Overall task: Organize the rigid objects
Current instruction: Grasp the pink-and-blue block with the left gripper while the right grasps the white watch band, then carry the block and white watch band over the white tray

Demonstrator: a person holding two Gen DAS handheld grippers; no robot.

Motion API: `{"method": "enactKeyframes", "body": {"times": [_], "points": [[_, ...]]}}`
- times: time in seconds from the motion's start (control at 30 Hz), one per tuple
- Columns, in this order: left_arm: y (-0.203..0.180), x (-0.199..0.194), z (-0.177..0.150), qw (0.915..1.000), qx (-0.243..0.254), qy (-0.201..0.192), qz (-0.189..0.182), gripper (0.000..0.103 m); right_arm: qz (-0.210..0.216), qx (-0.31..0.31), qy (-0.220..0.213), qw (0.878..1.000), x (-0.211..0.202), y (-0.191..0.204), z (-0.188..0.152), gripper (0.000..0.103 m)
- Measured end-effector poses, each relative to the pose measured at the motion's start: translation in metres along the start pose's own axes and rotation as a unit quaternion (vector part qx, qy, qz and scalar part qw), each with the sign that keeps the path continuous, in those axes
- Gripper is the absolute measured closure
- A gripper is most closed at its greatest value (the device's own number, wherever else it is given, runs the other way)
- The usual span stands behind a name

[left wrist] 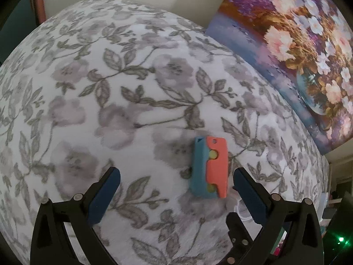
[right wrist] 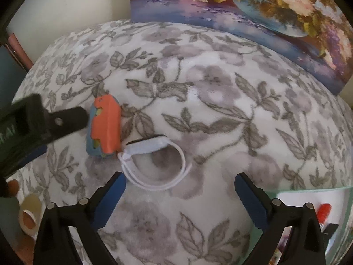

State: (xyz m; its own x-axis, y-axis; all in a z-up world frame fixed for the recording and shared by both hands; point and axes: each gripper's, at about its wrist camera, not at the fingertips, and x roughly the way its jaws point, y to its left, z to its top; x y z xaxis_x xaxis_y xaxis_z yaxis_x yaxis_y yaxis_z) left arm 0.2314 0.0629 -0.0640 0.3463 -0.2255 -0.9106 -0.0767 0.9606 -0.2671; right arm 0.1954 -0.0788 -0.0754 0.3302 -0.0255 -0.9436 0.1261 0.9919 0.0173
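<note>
An orange and teal plastic toy (left wrist: 209, 167) lies on the flowered blanket (left wrist: 110, 88), just ahead of my left gripper (left wrist: 176, 174) and toward its right finger. That gripper is open and holds nothing. In the right wrist view the same toy (right wrist: 107, 125) lies left of centre, with the left gripper's black finger (right wrist: 64, 119) reaching in beside it. A white wristband with a dark screen (right wrist: 154, 161) rests touching the toy's near end. My right gripper (right wrist: 179, 180) is open just short of the band.
A flower painting (left wrist: 297, 50) leans at the blanket's (right wrist: 220, 88) far right edge. A tape roll (right wrist: 29, 214) sits at the lower left. At the lower right are a glass surface (right wrist: 308, 196) and a red-capped item (right wrist: 324, 211). A wall stands behind.
</note>
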Motion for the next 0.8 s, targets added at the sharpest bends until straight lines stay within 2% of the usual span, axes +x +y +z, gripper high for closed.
{"method": "enactKeyframes", "body": {"times": [0.1,0.27,0.37,0.43,0.5,0.53,0.6,0.7,0.8], "points": [[-0.006,0.007,0.001,0.9999,0.01,0.0,-0.004,0.001,0.007,-0.004,-0.007,1.0,0.003,0.0,0.005,0.008],[-0.015,0.013,0.004,0.9996,0.027,-0.007,-0.004,0.003,0.038,0.008,-0.013,0.999,0.004,-0.005,0.01,0.027],[-0.02,0.02,0.003,0.9993,0.037,-0.001,0.003,0.014,0.06,0.016,-0.013,0.998,0.005,-0.009,0.011,0.037],[-0.023,0.026,0.002,0.999,0.043,0.004,0.009,0.025,0.078,0.023,-0.012,0.997,0.005,-0.013,0.011,0.044],[-0.027,0.028,0.0,0.9985,0.053,0.003,0.009,0.032,0.079,0.032,-0.01,0.996,0.005,-0.017,0.012,0.044],[-0.029,0.027,0.0,0.9983,0.058,0.001,0.003,0.045,0.08,0.036,-0.009,0.996,0.006,-0.019,0.012,0.044],[-0.032,0.026,-0.002,0.9979,0.06,0.006,-0.026,0.061,0.08,0.043,-0.008,0.996,0.004,-0.021,0.007,0.044],[-0.038,0.025,-0.009,0.997,0.077,0.001,-0.009,0.061,0.074,0.047,-0.005,0.996,-0.002,-0.024,-0.003,0.044],[-0.037,0.021,-0.015,0.9972,0.074,0.009,-0.009,0.062,0.068,0.052,-0.001,0.996,-0.008,-0.031,-0.013,0.044]]}}
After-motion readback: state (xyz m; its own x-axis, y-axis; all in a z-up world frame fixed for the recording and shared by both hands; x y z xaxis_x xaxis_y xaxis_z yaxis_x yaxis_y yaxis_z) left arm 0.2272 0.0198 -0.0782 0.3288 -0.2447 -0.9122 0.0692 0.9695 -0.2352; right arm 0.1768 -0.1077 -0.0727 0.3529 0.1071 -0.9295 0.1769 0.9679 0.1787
